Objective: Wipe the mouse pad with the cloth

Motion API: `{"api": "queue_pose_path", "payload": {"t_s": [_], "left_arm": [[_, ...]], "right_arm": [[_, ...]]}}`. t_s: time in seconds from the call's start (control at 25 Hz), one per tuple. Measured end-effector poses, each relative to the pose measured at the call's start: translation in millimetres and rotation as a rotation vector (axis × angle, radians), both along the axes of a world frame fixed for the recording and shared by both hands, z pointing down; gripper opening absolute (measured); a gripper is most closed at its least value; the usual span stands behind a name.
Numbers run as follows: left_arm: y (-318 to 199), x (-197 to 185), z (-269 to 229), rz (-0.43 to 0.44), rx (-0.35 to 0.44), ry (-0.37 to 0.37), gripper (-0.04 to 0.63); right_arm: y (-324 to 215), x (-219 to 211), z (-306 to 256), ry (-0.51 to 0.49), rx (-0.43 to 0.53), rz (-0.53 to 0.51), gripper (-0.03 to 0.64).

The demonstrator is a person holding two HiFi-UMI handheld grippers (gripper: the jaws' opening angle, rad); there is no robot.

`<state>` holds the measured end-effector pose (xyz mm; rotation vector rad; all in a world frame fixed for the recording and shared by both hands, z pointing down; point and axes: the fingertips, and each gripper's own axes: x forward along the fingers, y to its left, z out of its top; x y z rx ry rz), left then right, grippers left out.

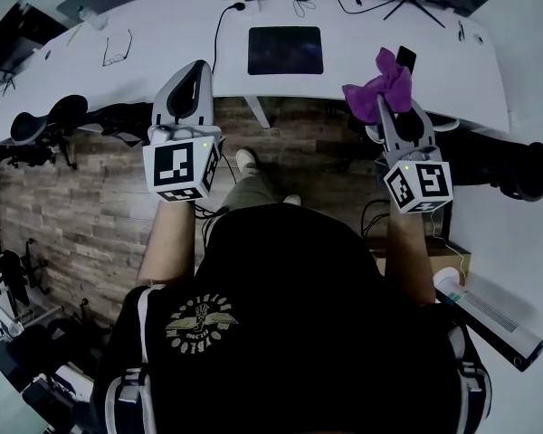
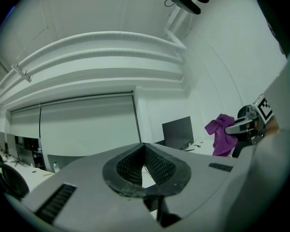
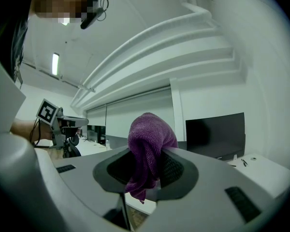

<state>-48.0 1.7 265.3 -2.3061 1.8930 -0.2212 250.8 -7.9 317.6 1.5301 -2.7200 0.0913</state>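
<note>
- White and smooth, the desk (image 1: 362,57) curves across the top of the head view above wood-plank flooring (image 1: 81,206). A dark rectangular mouse pad (image 1: 285,50) lies flat on it.
- The right gripper (image 1: 389,102), held up to the right of the pad, pinches a crumpled, fuzzy purple cloth (image 1: 386,81) between its ribbed jaws.
- The left gripper (image 1: 199,69) is held up well apart from it, its jaws pressed together with nothing between.

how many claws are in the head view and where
2. The left claw is near-left of the mouse pad, shut and empty; the right claw is near-right of it, shut on the purple cloth.
</note>
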Motion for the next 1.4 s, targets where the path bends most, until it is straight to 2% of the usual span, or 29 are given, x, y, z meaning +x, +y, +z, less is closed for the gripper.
{"api": "queue_pose_path", "payload": {"t_s": [0.44, 0.64, 1.12, 1.4], "left_arm": [[-29, -3, 11, 0.012, -0.001, 0.019, 0.002], [-46, -15, 24, 0.01, -0.027, 0.025, 0.002], [-117, -60, 40, -0.009, -0.072, 0.041, 0.002], [-165, -71, 49, 0.025, -0.107, 0.043, 0.002]], "right_arm": [[-21, -7, -1, 0.024, 0.001, 0.007, 0.115], [-39, -20, 8, 0.029, -0.021, 0.002, 0.115], [-113, -69, 18, 0.055, -0.058, -0.034, 0.115], [-157, -91, 21, 0.062, -0.086, -0.023, 0.115]]}}
